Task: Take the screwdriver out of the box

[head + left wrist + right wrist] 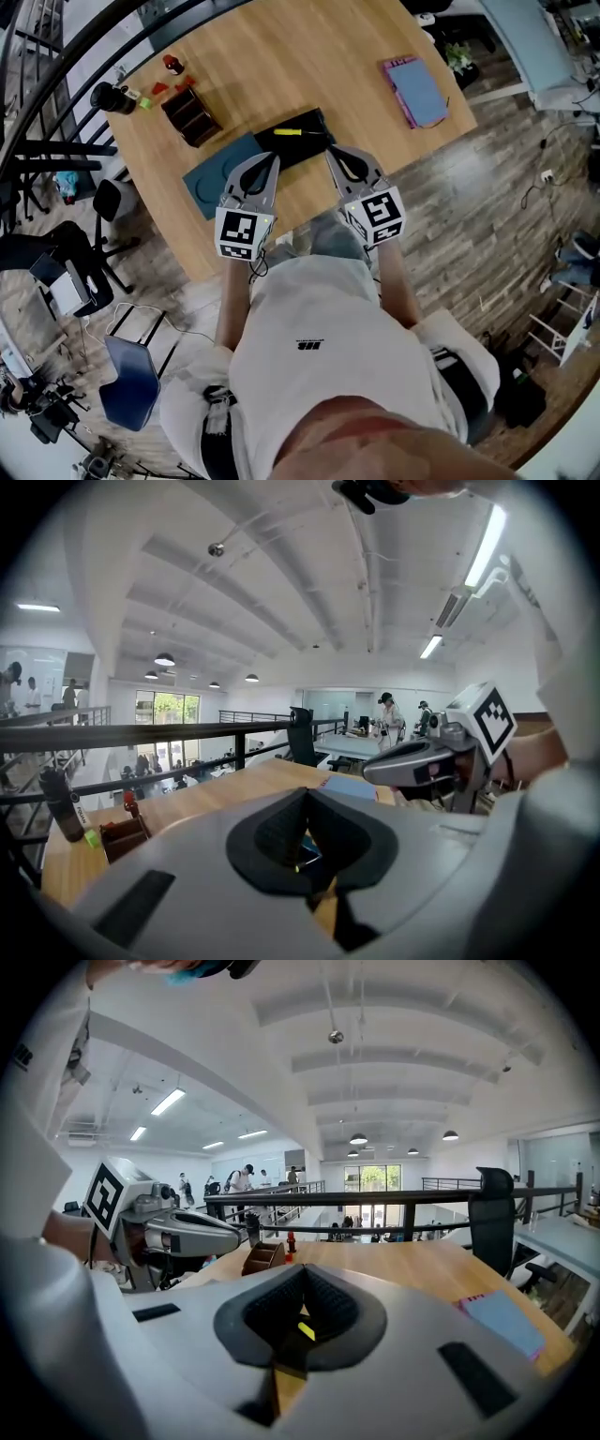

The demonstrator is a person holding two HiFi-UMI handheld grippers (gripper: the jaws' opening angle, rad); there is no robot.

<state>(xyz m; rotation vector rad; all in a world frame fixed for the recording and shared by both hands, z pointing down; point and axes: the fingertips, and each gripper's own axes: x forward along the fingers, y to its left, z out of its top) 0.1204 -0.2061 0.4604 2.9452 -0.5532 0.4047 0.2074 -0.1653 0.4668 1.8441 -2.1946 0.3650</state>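
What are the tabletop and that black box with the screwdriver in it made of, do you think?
The tabletop looks like light wood or wood-look laminate: pale grain lines, matt sheen. The black box seems to be plastic or foam, flat matt black, but it is too small to tell.

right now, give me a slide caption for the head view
Left tool and right tool, both shut, poised beside the black box holding the yellow-handled screwdriver
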